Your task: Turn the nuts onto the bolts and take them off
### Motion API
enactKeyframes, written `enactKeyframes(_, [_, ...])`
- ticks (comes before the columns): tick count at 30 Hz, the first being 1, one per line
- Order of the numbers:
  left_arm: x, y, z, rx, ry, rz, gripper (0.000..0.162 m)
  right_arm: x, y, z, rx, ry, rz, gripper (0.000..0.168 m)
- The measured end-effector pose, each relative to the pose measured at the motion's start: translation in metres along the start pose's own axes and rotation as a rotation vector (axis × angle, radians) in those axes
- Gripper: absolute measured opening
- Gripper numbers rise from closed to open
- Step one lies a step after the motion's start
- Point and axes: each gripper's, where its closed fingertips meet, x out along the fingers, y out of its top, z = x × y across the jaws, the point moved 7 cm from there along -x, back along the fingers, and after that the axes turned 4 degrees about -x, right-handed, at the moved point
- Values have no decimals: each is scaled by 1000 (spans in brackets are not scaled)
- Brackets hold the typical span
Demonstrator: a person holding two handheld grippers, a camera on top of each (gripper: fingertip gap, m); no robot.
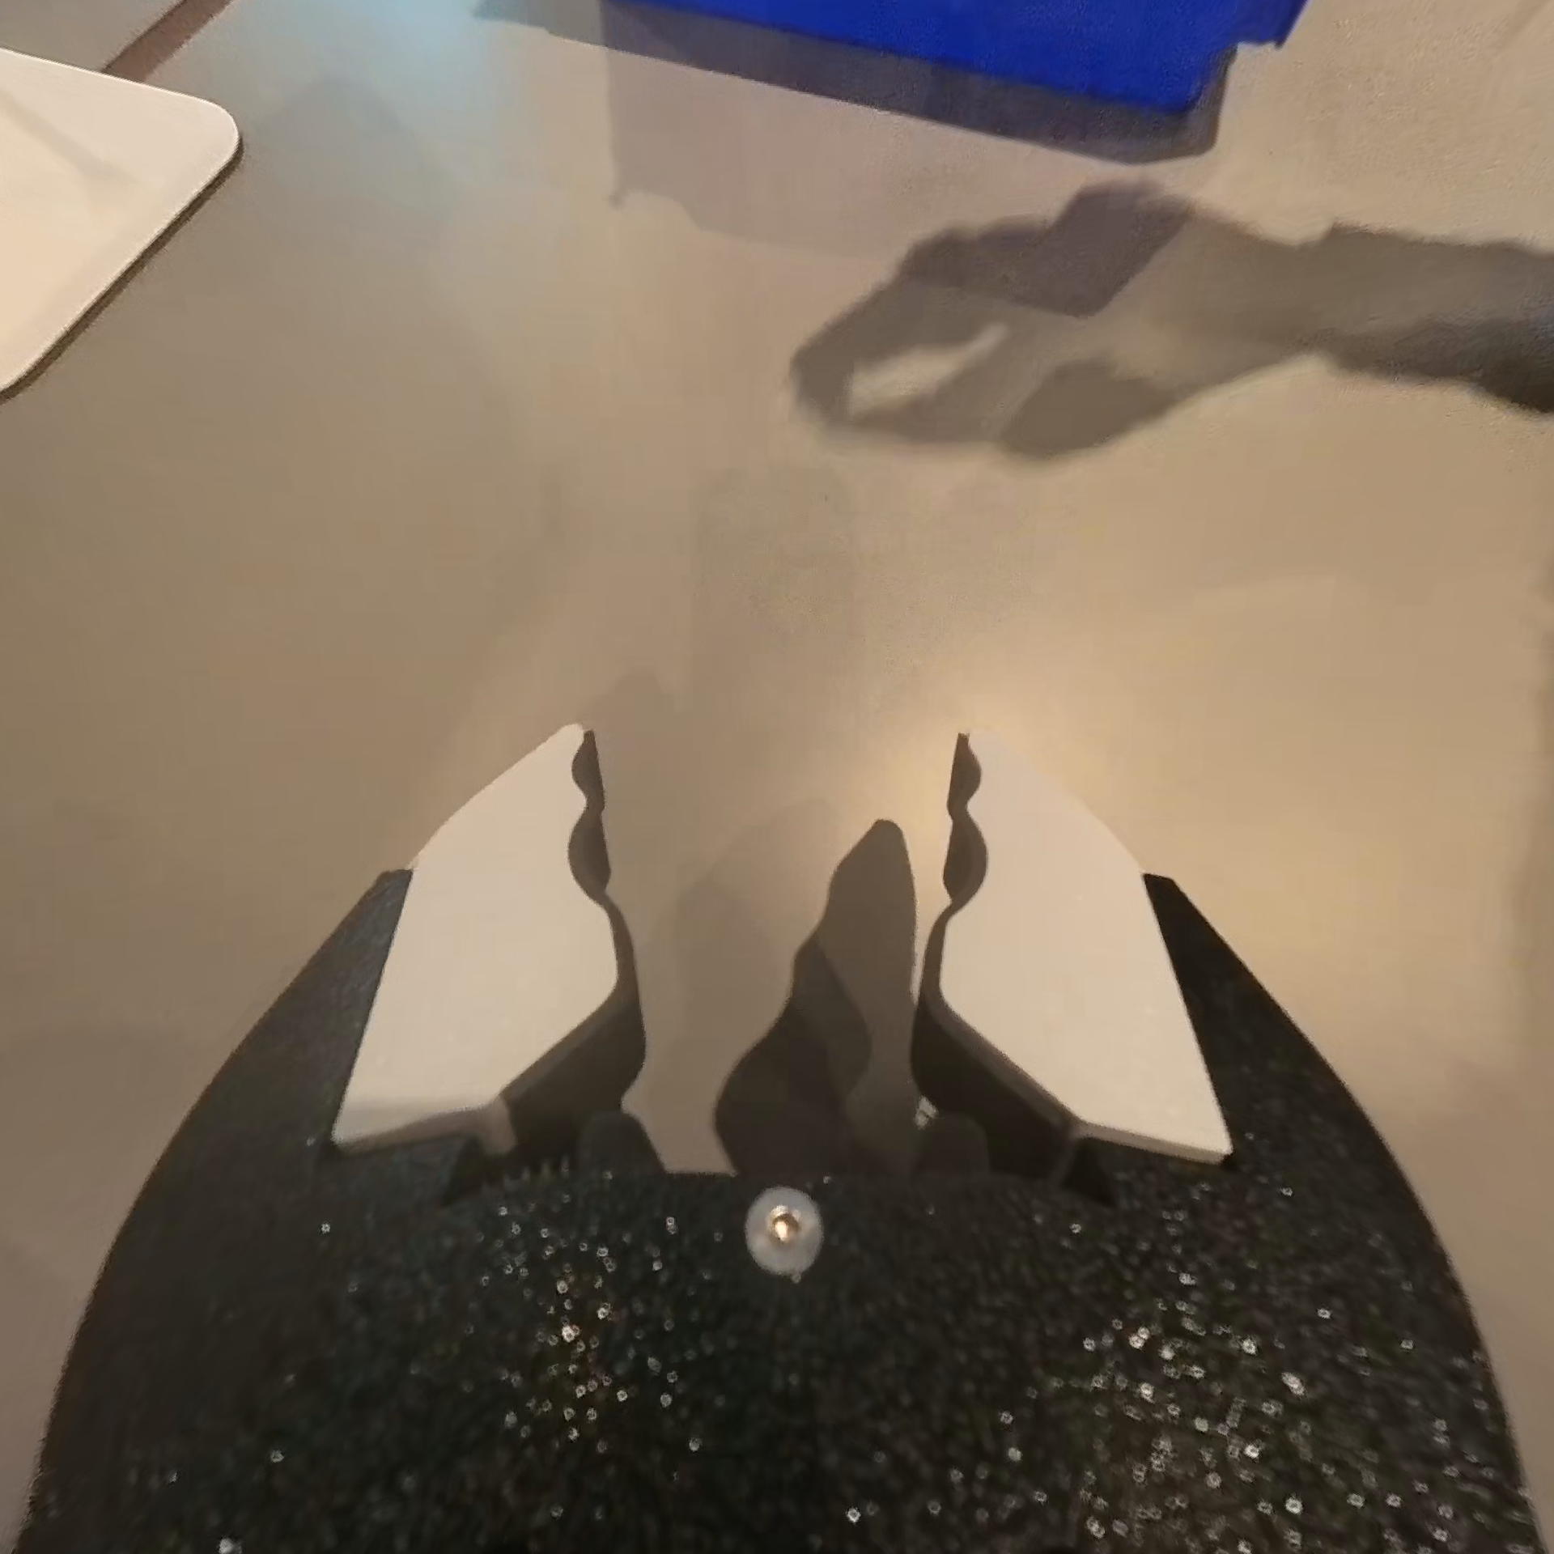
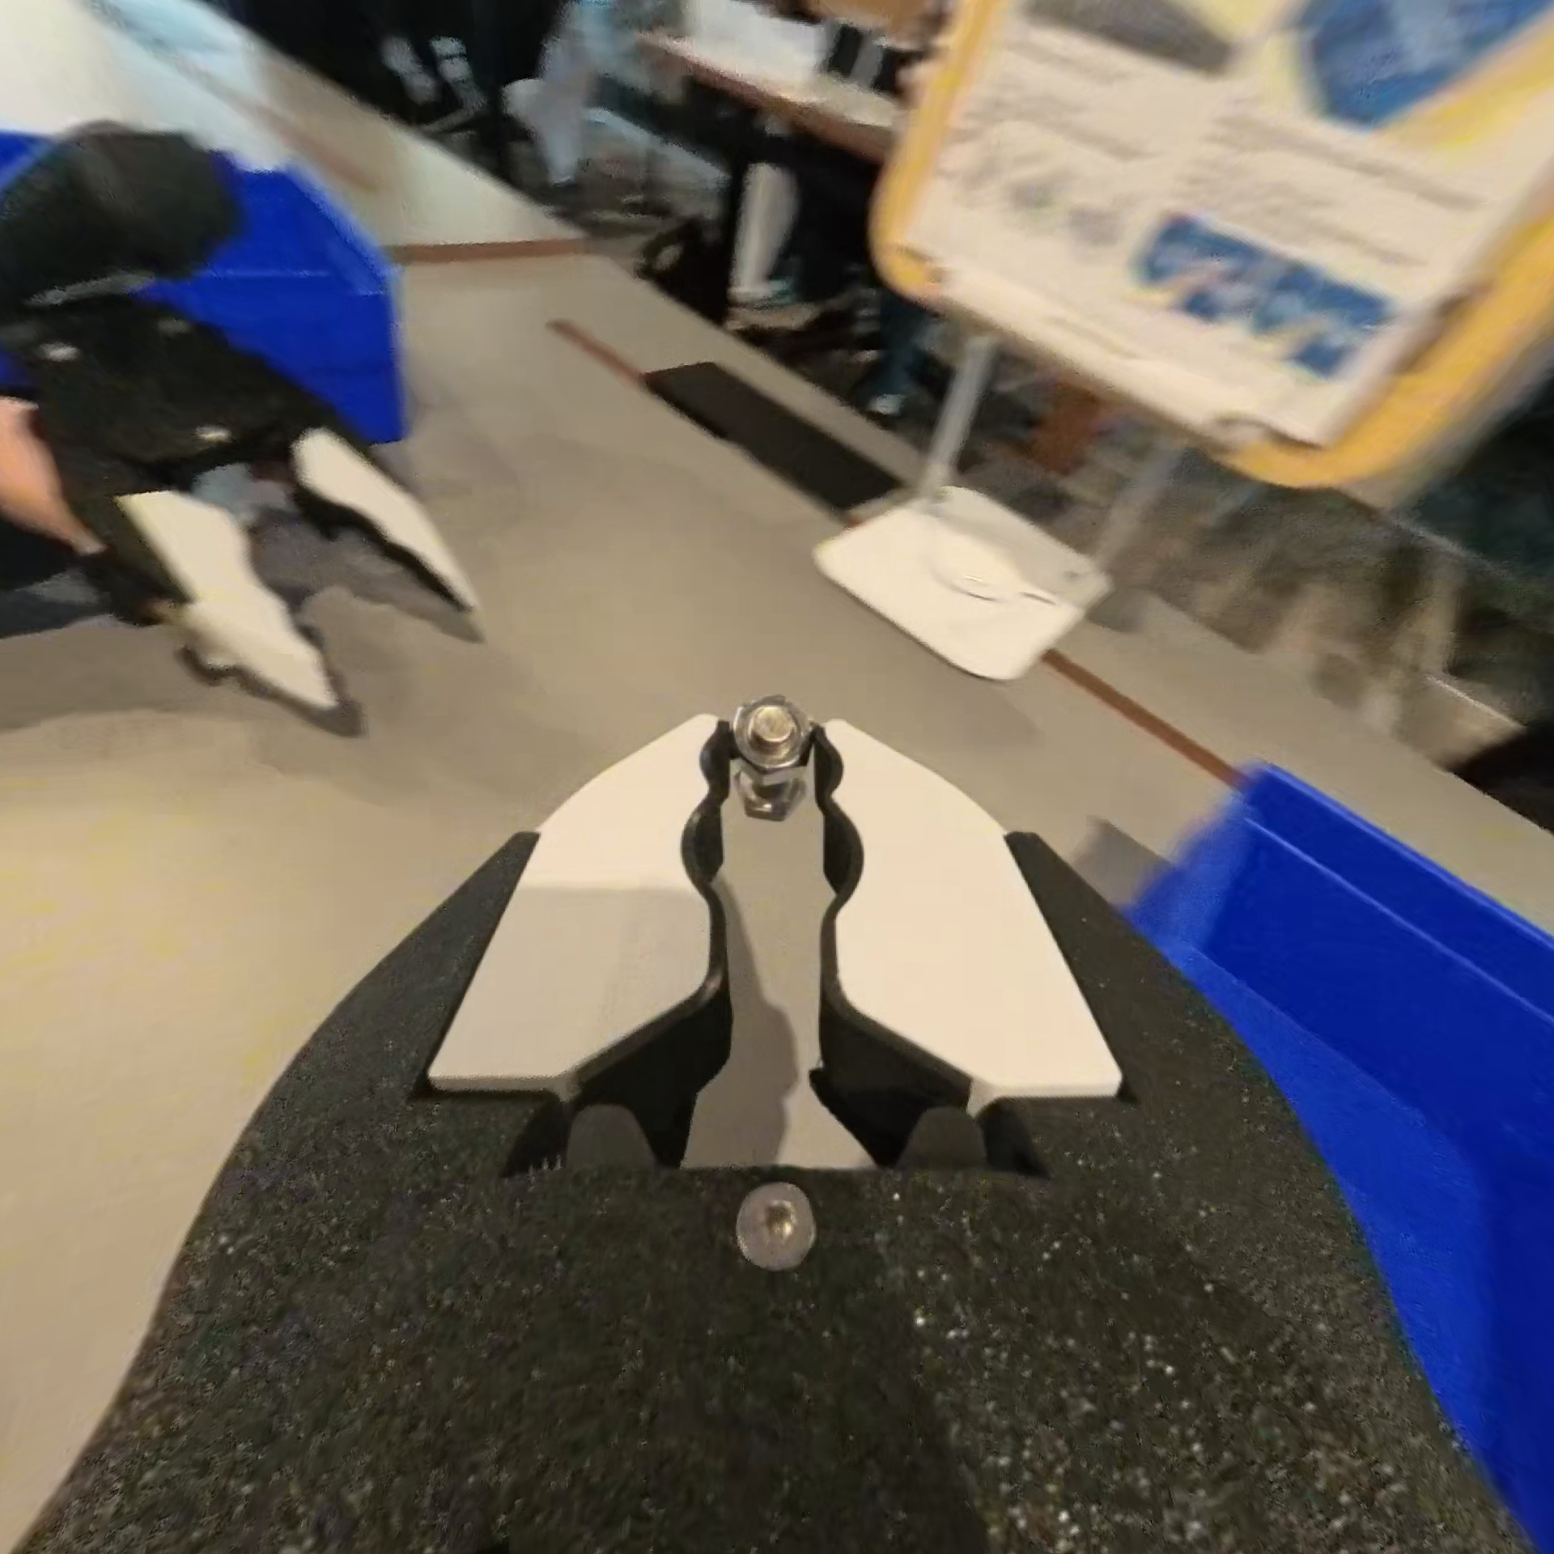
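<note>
- One grey table (image 1: 420, 547) carries everything, with a blue bin (image 2: 1345, 967) along its right edge.
- White flat stand base (image 2: 967, 580) sits by the far edge, a yellow-framed sign (image 2: 1219, 210) above it, badly blurred.
- Left gripper (image 1: 778, 740) hangs over bare tabletop, fingers spread wide, nothing between them.
- Right gripper (image 2: 769, 740) is clamped at its tips on the bolt (image 2: 761, 795).
- Nut (image 2: 767, 727) sits threaded on that bolt, pinched between the pads, above the table.

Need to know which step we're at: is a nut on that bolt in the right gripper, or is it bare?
On. A nut sits threaded near the tip of the bolt, pinched between the right gripper jaws.
</note>
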Motion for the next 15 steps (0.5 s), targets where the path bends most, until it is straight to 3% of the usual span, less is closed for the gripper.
enactKeyframes(3, [1, 0, 1, 11, 2, -9, 78, -53, -27, 55, 86, -248, -79, 18])
enactKeyframes(6, [1, 0, 0, 12, 21, -3, 79, -86, -82, 104, 260, -428, -231, 19])
enactKeyframes(10, [0, 2, -1, 4, 25, 18, 81, -101, -143, 131, 432, -470, -413, 19])
enactKeyframes(15, [2, 1, 0, 6, 21, 11, 80, -97, -172, 140, 482, -411, -563, 19])
